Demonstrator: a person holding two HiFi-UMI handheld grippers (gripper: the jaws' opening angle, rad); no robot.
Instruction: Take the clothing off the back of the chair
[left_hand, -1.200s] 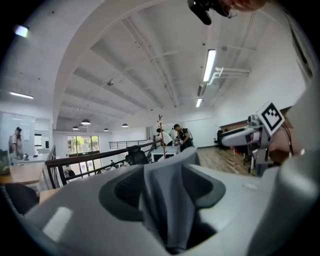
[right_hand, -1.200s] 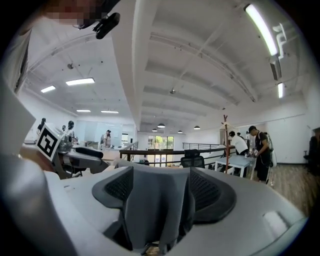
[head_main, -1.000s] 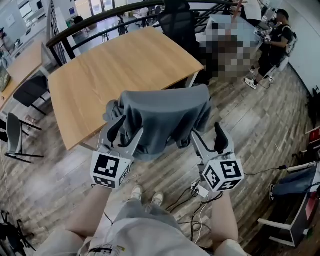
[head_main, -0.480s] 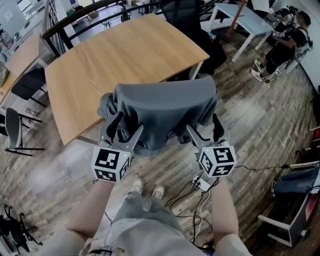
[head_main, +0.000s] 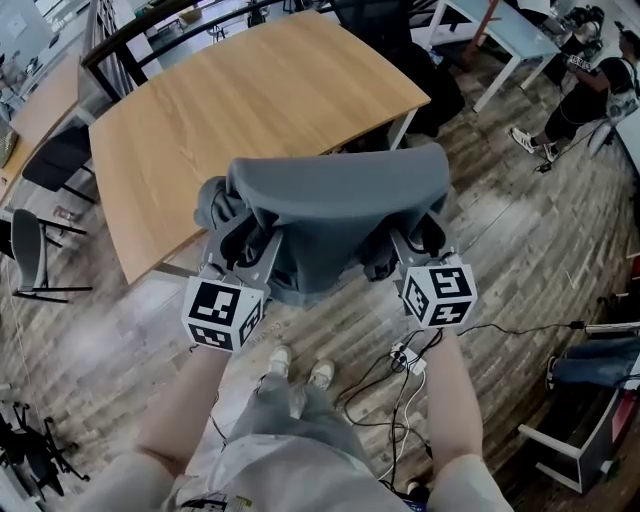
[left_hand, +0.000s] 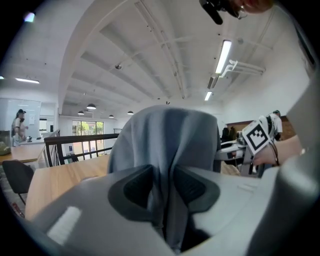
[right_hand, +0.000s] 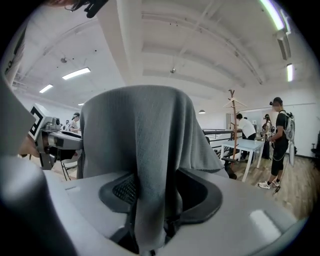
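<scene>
Head view shows the grey clothing (head_main: 335, 215) draped over the chair back, which it hides almost wholly, so none of the lifting-off is done yet. The grasp itself looks made. The left gripper (head_main: 245, 238) and the right gripper (head_main: 415, 235) sit at the clothing's 2 lower corners, and their jaws have just been closing, each with a fold of the fabric between them. In the left gripper view the pads pinch a narrow fold. In the right gripper view a thicker fold fills the gap, with both pads pressing on it. As I judge it, what remains is raising the fabric clear of the chair top. Count: 1 piece of clothing, 1 chair beneath it, 2 grippers, 1 wooden table (head_main: 230, 110) just behind.
</scene>
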